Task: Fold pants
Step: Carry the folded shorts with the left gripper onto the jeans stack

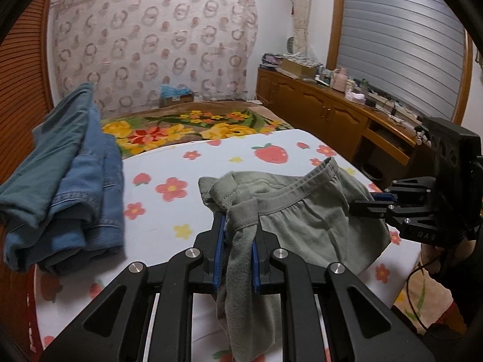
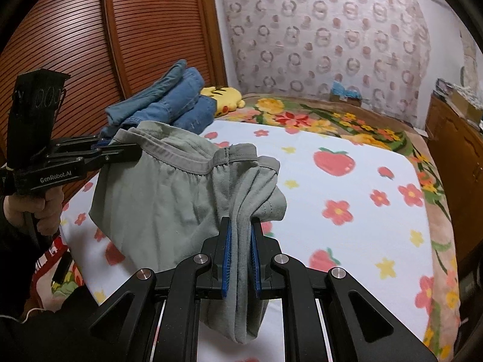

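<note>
We've got the green pants [image 1: 305, 211] lifted over the near end of the bed [image 2: 347, 211], left gripper [image 1: 238, 241] and right gripper [image 2: 241, 250] each clamped on a waistband end; fabric's light, limp, so hold at seams.

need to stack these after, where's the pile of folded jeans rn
The folded jeans lie stacked at the bed's left edge beside the wooden slatted door, left of the grey-green pants, with a yellow plush toy just behind them.

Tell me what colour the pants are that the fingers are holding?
Grey-green pants, plain, no pattern. The right wrist view shows them best.
</note>
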The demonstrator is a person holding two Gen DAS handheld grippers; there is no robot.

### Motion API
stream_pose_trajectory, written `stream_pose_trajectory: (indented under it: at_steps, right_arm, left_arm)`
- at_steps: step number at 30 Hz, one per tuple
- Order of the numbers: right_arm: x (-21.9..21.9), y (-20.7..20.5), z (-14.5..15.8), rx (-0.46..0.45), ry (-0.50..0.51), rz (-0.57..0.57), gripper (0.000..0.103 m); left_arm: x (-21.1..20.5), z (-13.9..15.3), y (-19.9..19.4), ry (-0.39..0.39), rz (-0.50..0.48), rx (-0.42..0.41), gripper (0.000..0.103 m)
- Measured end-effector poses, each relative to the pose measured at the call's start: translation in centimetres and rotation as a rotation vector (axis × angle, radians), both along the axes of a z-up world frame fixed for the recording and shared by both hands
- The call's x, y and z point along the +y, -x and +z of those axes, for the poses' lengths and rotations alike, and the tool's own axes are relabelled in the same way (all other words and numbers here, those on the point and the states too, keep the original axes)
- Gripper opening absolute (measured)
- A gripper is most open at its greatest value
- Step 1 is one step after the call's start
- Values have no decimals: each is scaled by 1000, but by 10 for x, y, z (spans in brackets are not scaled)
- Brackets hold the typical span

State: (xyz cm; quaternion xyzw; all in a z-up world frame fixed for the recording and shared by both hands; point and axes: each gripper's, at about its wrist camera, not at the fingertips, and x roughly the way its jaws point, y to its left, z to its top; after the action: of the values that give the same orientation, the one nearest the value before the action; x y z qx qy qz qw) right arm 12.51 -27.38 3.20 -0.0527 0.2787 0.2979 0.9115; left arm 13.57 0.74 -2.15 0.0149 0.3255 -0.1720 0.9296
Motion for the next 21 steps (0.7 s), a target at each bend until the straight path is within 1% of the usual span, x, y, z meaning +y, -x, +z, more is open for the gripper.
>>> stream_pose_trajectory:
  at_steps: [5,12,18,21]
  right_arm:
    - [18,-9,4,-14,20,37,12]
    - [32,-23,26,-64,11,73,12]
    - [51,-41,51,-127,17,99,12]
    - [64,-47,57,-144,21,117,12]
  left_arm:
    - [16,1,1,-2,43,-6,16]
    - [43,23,12,5,105,-55,16]
    - [61,42,13,-21,150,-98,16]
    - [71,49,11,-25,173,-112,16]
